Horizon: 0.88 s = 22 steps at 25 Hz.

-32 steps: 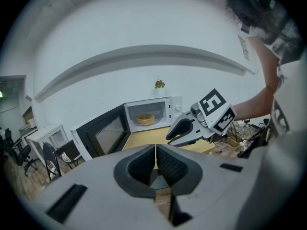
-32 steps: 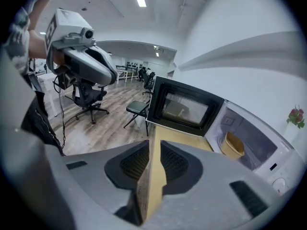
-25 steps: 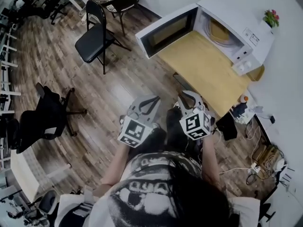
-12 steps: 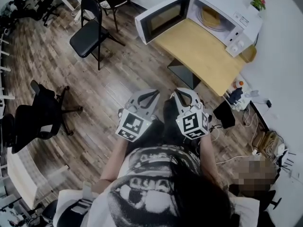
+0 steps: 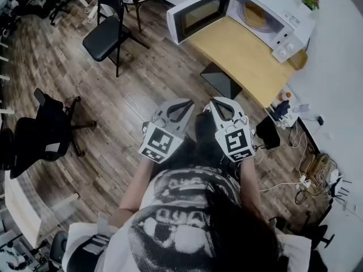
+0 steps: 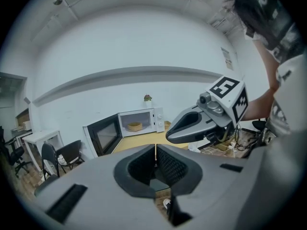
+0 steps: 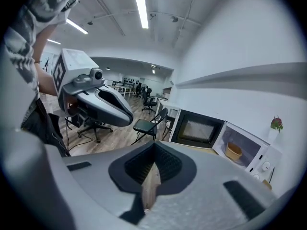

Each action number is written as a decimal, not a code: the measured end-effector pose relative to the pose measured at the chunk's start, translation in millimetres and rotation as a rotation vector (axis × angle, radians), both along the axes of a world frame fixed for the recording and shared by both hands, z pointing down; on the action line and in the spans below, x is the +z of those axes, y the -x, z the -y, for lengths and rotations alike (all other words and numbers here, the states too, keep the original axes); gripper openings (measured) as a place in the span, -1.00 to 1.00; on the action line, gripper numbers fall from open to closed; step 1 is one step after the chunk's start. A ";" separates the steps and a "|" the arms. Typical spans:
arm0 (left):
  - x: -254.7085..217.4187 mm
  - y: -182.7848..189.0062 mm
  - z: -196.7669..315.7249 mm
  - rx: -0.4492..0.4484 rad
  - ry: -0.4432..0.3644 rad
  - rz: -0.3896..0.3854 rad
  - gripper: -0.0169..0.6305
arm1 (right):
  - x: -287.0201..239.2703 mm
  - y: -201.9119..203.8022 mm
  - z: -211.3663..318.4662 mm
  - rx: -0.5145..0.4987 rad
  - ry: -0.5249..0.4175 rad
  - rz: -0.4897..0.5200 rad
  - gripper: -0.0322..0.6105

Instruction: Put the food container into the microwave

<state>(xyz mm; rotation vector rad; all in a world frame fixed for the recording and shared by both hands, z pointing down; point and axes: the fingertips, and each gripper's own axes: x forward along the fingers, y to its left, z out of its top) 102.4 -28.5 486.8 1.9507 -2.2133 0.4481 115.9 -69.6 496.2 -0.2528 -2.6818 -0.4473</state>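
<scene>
The white microwave (image 5: 266, 16) stands at the far end of the wooden table (image 5: 244, 58) with its door (image 5: 198, 16) swung open. A tan food container (image 5: 258, 17) sits inside the cavity, also seen as the container (image 6: 135, 126) and the container (image 7: 233, 151) in the two gripper views. My left gripper (image 5: 182, 105) and right gripper (image 5: 220, 103) are held side by side close to the body, over the floor and well short of the table. Both are shut with nothing between the jaws. The left gripper (image 6: 155, 150) and the right gripper (image 7: 154, 150) point toward the microwave.
A black folding chair (image 5: 108, 33) stands on the wood floor left of the table. A black office chair (image 5: 39, 135) is at the left. Cables and small items (image 5: 283, 109) lie by the wall at the table's near end. A small potted plant (image 5: 310, 1) sits on the microwave.
The head view has shifted a little, so the table and microwave sit slightly differently in frame. Both grippers stay shut and empty in front of the body, edging slightly forward.
</scene>
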 end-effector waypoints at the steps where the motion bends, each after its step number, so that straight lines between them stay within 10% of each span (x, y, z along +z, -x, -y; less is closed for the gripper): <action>1: -0.7 -0.4 -0.9 0.001 -0.003 0.001 -0.92 | -0.6 0.5 -0.6 0.000 0.002 0.002 -0.89; 22: 0.1 9.8 -16.9 -0.012 0.011 0.002 -0.92 | -0.7 15.2 -13.3 -0.023 0.020 -0.010 -0.89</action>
